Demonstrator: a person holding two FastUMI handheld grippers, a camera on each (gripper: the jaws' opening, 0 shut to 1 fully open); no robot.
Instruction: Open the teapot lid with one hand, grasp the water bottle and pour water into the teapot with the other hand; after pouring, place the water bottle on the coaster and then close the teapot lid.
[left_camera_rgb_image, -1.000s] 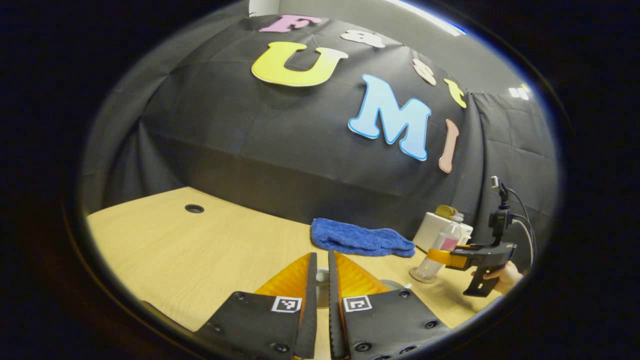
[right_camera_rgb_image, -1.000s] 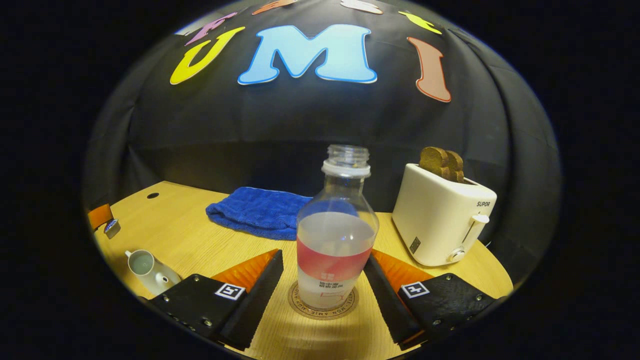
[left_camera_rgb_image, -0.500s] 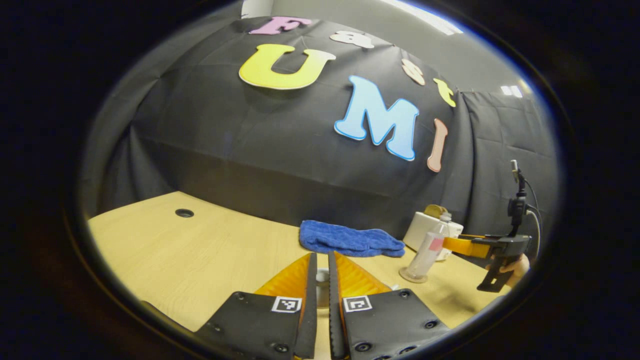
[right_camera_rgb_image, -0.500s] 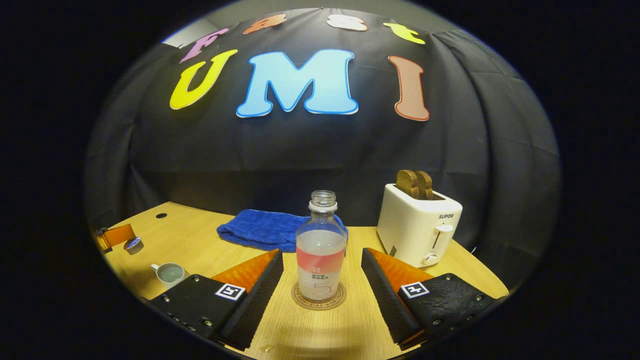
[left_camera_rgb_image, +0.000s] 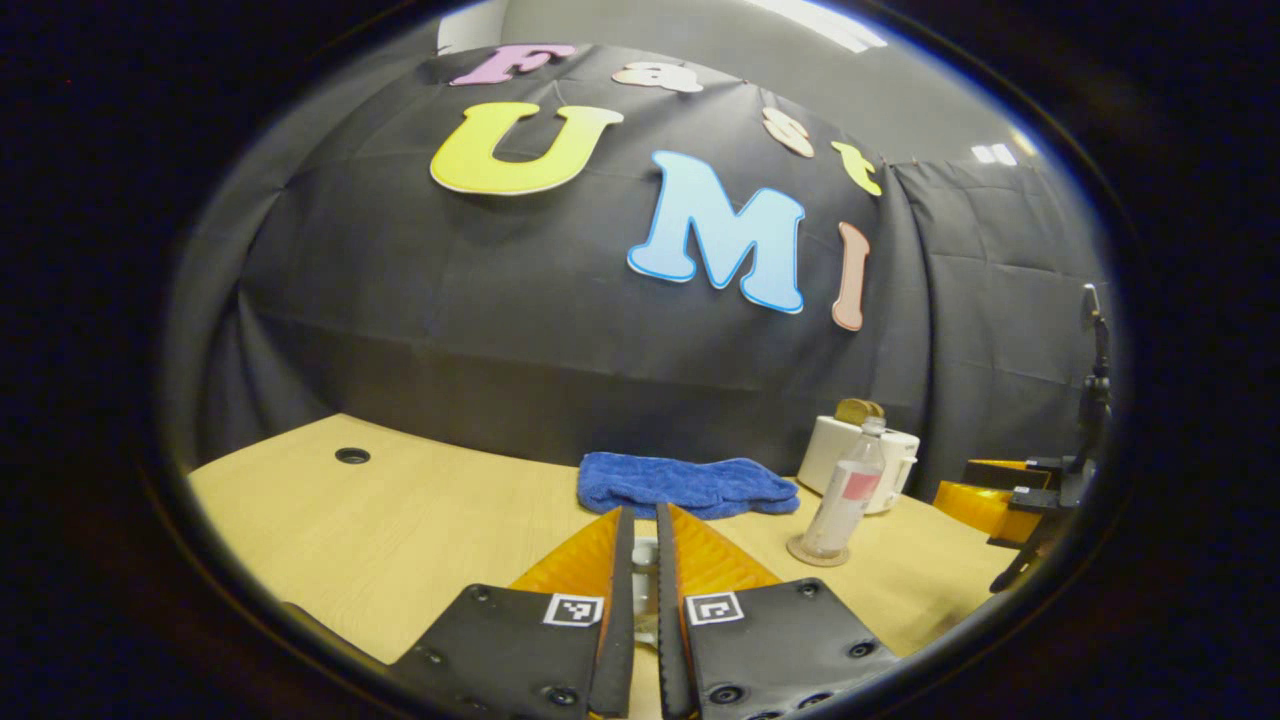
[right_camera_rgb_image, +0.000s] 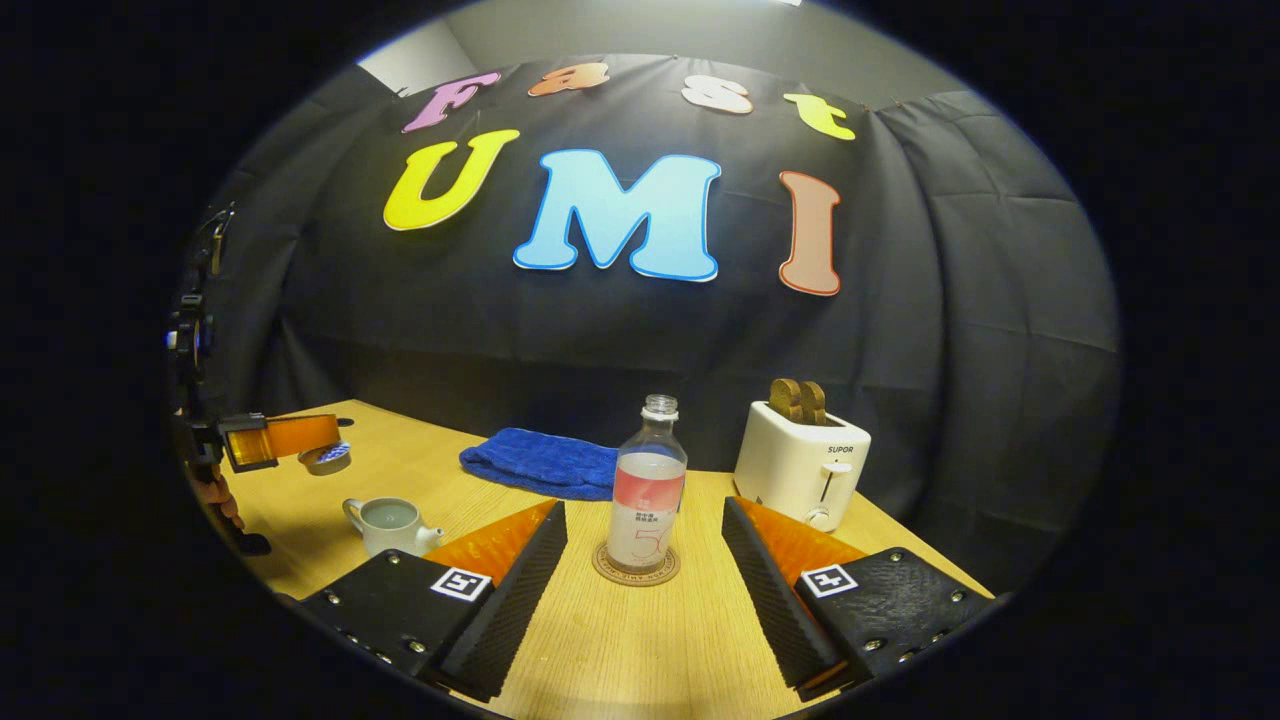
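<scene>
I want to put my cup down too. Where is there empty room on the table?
The widest bare patch of table lies between the cable hole and the blue towel. A smaller strip lies near the front edge, before the water bottle on its coaster. It is crowded toward the back, where towel, bottle and toaster stand close, and by the teapot.

The light comes from above. In the left gripper view a bright strip light (left_camera_rgb_image: 815, 10) glows over the booth's wall. The wooden table (right_camera_rgb_image: 640, 640) looks warm and bright, and the cloth wall behind it stays dark and dull. A soft, faint shadow lies on the table in front of the water bottle (right_camera_rgb_image: 648, 500). The pictures bulge like a fish's eye, so the table's edges curve. Things near the table's far sides look a bit fuzzy, maybe from blur.
</scene>
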